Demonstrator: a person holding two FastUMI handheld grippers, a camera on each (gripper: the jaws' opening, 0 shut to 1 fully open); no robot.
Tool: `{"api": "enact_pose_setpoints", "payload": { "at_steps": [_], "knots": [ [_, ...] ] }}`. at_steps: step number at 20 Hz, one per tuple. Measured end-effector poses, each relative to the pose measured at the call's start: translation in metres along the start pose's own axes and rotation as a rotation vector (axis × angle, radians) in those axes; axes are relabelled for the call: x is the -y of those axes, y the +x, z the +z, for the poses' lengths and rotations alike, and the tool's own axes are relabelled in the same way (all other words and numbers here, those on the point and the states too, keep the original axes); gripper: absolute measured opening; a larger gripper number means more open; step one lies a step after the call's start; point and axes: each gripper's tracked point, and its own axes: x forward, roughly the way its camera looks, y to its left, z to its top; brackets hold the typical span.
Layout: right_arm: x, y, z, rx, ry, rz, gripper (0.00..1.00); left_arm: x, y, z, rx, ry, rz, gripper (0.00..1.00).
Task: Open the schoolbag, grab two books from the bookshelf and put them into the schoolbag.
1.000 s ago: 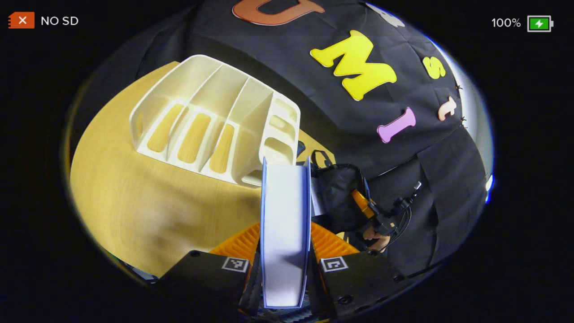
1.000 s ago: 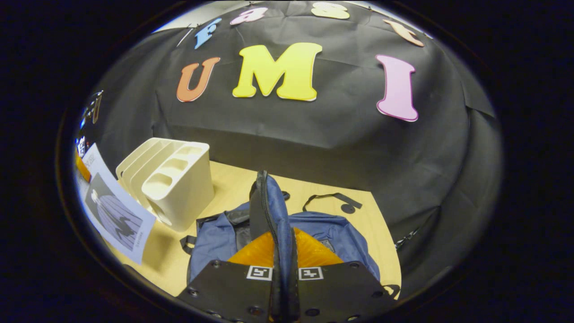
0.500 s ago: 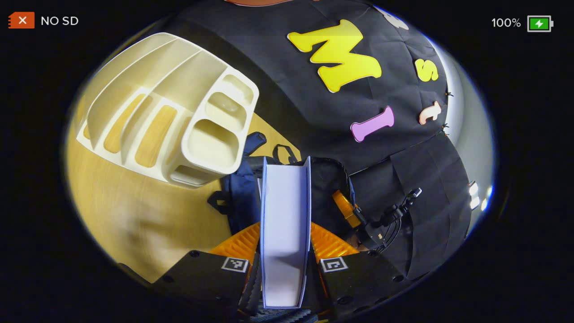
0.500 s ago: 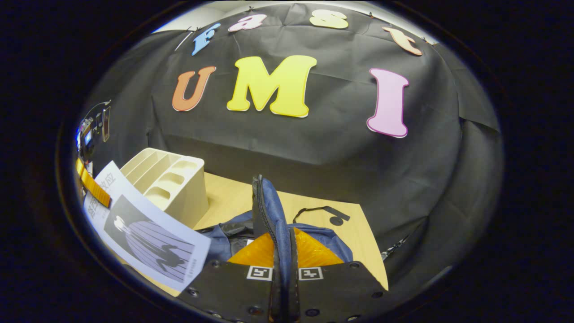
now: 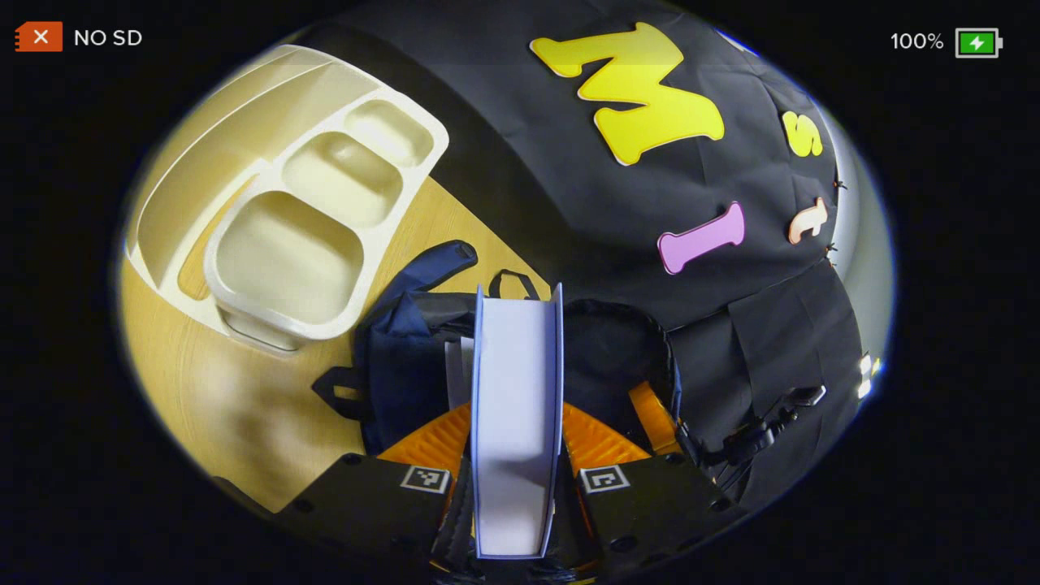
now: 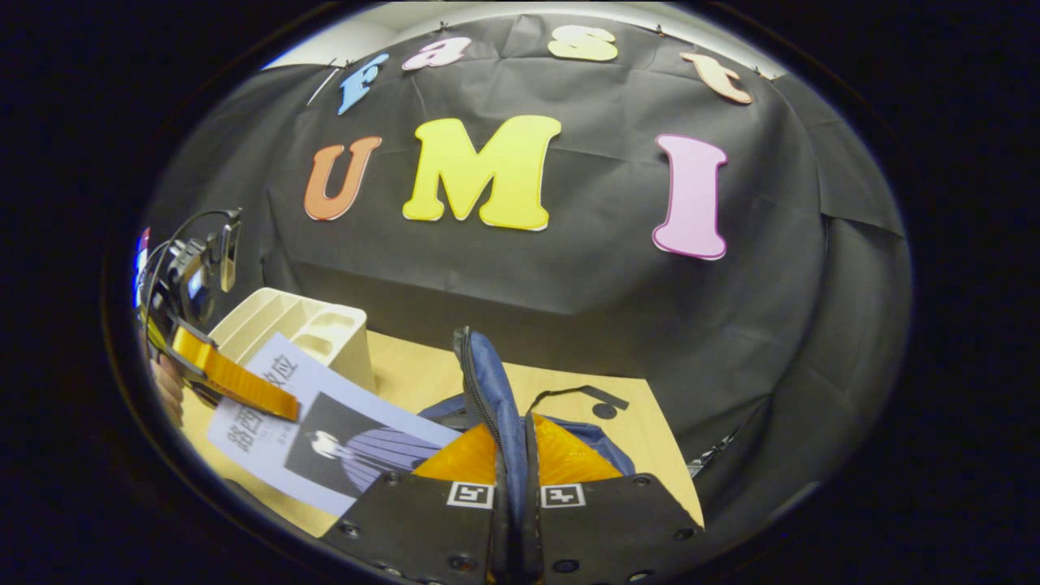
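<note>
The book [image 5: 517,406] is standing on edge in the lower centre of the left gripper view, page block facing the camera, and the left gripper [image 5: 515,496] is pinching it with one finger pressing on each cover. Directly beyond the book's far end, the schoolbag [image 5: 406,357] is lying on the wooden table [image 5: 236,406] with its dark mouth gaping open, and a pale edge of a second book [image 5: 457,370] is showing inside the opening just left of the held one. In the right gripper view the same held book [image 6: 325,435] is appearing at lower left, cover up and tilted, with the left gripper [image 6: 231,378] clamping its near end. The right gripper [image 6: 513,520], at the bottom centre of that view, is pinching a blue flap of the schoolbag [image 6: 487,390] between both fingers and holding it upright. The cream bookshelf [image 5: 292,211] is occupying the upper left of the left gripper view, just beside the bag.
</note>
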Motion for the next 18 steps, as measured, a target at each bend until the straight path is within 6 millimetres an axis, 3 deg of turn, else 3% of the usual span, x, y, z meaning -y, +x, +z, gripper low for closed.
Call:
{"api": "enact_pose_setpoints", "payload": {
  "at_steps": [6,8,9,11,15,16,18],
  "knots": [
    [-0.002,0.000,0.014,0.019,0.005,0.015,0.06,0.005,0.064,-0.006,-0.019,-0.046,0.021,0.45],
    [-0.004,-0.002,0.018,0.031,-0.003,0.022,0.07,0.002,0.082,-0.009,-0.024,-0.057,0.030,0.49],
    [-0.003,-0.002,0.018,0.032,-0.011,0.019,0.06,0.001,0.089,-0.011,-0.027,-0.067,0.024,0.44],
    [-0.003,-0.002,0.020,0.042,-0.008,0.024,0.10,0.001,0.099,-0.015,-0.016,-0.070,0.011,0.44],
    [-0.008,-0.004,0.021,0.056,0.002,0.042,0.06,0.005,0.123,-0.021,-0.002,-0.060,-0.019,0.44],
    [-0.011,-0.006,0.020,0.059,0.000,0.049,0.06,0.007,0.130,-0.024,-0.001,-0.063,-0.028,0.49],
    [-0.014,-0.007,0.019,0.066,-0.006,0.055,0.06,0.010,0.143,-0.028,-0.002,-0.075,-0.049,0.45]
  ]
}}
